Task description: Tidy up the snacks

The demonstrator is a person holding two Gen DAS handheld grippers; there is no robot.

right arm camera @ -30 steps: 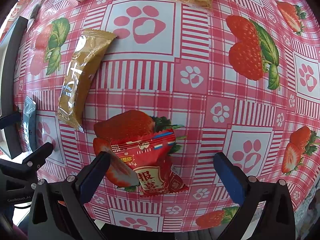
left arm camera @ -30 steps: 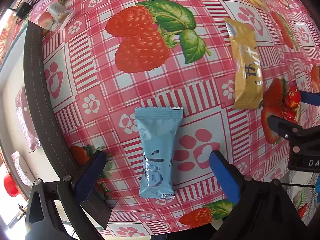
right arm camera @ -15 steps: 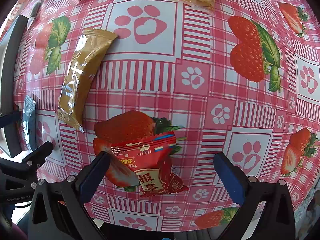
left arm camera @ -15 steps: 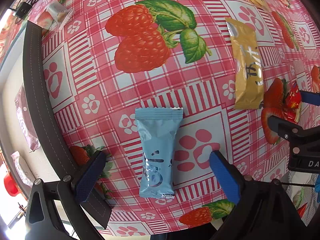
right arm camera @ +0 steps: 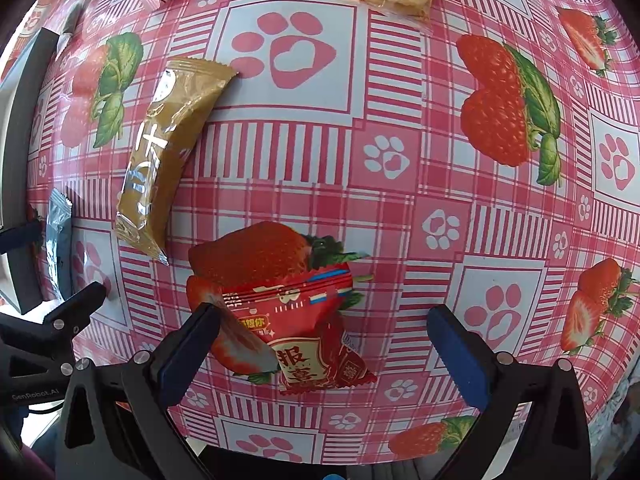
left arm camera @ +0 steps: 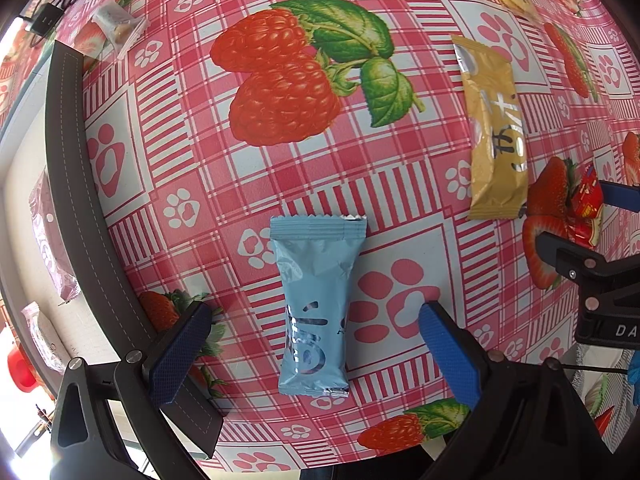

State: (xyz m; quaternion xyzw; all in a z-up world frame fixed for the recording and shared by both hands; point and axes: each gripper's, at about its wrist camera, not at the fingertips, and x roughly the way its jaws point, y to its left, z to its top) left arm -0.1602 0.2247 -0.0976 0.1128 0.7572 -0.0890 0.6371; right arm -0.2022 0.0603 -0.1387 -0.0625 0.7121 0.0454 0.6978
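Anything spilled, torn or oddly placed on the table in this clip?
Nothing stands out. The blue packet, gold packet and red packet lie flat and sealed on the tablecloth, each between or beside an open claw, left and right.

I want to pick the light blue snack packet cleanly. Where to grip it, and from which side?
Grip the light blue packet across its narrow middle from above. It lies flat, lengthwise between the open left gripper fingers, so they close on its long edges, not its crimped ends.
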